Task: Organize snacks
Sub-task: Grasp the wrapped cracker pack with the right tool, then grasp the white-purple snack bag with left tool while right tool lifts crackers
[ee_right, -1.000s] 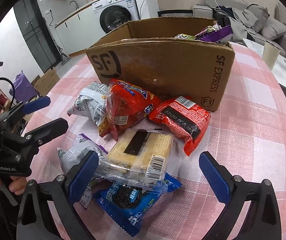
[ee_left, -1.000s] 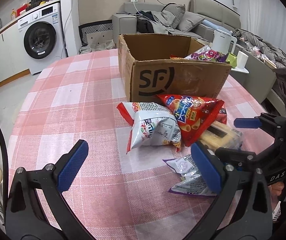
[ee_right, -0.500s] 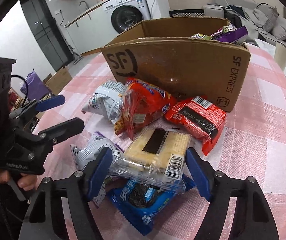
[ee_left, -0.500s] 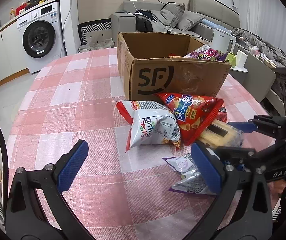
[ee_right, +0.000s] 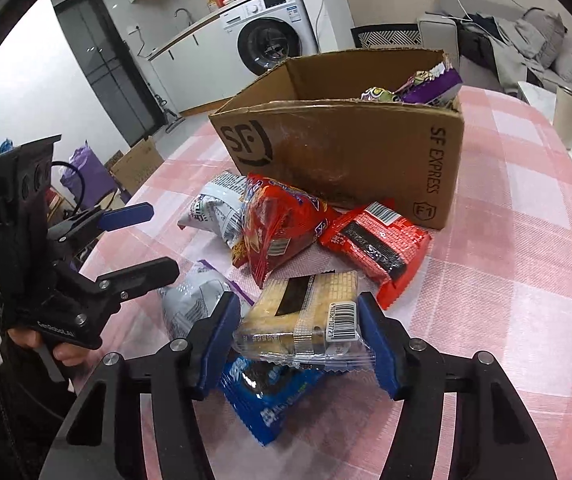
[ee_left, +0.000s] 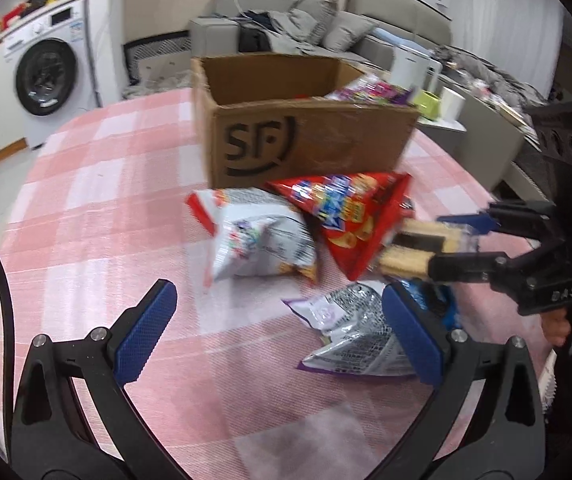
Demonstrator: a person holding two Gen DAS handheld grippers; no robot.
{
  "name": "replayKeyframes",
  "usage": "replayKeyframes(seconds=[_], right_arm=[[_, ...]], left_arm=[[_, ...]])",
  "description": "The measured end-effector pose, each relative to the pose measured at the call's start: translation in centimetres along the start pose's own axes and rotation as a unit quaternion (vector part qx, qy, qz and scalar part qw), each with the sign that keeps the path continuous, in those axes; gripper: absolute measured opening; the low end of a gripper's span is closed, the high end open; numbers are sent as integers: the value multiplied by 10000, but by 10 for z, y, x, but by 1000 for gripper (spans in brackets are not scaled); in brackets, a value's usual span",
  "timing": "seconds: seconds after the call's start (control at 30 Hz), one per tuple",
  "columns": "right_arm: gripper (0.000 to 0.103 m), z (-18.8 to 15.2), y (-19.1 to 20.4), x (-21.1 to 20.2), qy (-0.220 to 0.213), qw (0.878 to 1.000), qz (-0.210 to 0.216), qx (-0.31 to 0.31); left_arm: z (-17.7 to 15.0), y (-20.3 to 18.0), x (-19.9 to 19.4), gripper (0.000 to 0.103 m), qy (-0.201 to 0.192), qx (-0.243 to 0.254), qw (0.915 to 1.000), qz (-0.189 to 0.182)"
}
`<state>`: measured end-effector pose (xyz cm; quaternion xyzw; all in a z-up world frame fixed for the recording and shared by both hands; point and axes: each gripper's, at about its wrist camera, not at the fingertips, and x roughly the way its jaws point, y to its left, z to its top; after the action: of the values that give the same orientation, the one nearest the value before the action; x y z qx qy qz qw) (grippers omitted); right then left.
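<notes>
Right gripper (ee_right: 299,340), bottom centre of the right wrist view, jaws just closed in onto the clear-wrapped pack of pale rectangular crackers (ee_right: 305,316); blue pads press both long sides of the pack, near end with the barcode sits between them. In the left wrist view the same pack (ee_left: 417,248) shows at right centre clamped between the black fingers, front end looks lifted off the tabletop, blurry

Under the cracker pack, bottom centre of the right wrist view, a blue foil cookie packet (ee_right: 270,396) lies flat on the pink-and-white checked tabletop (ee_right: 525,280). Just left of it a silver-and-purple foil bag (ee_right: 190,300). Above the crackers a red triangular chip bag (ee_right: 278,228) leans on a white-and-silver snack bag (ee_right: 218,208); to its right a red brick-pattern wafer pack (ee_right: 377,244), touching the front wall of the brown cardboard SF box (ee_right: 345,152). Box is open-topped, upper centre of frame, purple and multicoloured snack packs (ee_right: 417,88) inside at its right end

Left gripper (ee_left: 278,332), bottom of the left wrist view, jaws wide apart and holding nothing, hovering over the tabletop; silver-and-purple bag lies just by its right pad. Person's hand (ee_right: 66,352) grips its handle at lower left of the right wrist view
</notes>
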<state>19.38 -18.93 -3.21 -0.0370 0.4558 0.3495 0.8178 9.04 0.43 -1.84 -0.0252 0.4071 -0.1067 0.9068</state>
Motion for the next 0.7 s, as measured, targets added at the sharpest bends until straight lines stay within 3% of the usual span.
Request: replayKeyframes(seconds=[0.13,0.47,0.7], right_arm=[[61,-4,0,0,127,9998,18,-140],[62,-9,3,13,359,9987,-153,-323],[59,-10,6,12,232,9987,-141,-433]], left_arm=[[-4,-11,5,102,107,193,9998,-34],[-2,-7,-4,102,84,103,9993,-360],[-6,-18,0,102,301,311,9975,-562]])
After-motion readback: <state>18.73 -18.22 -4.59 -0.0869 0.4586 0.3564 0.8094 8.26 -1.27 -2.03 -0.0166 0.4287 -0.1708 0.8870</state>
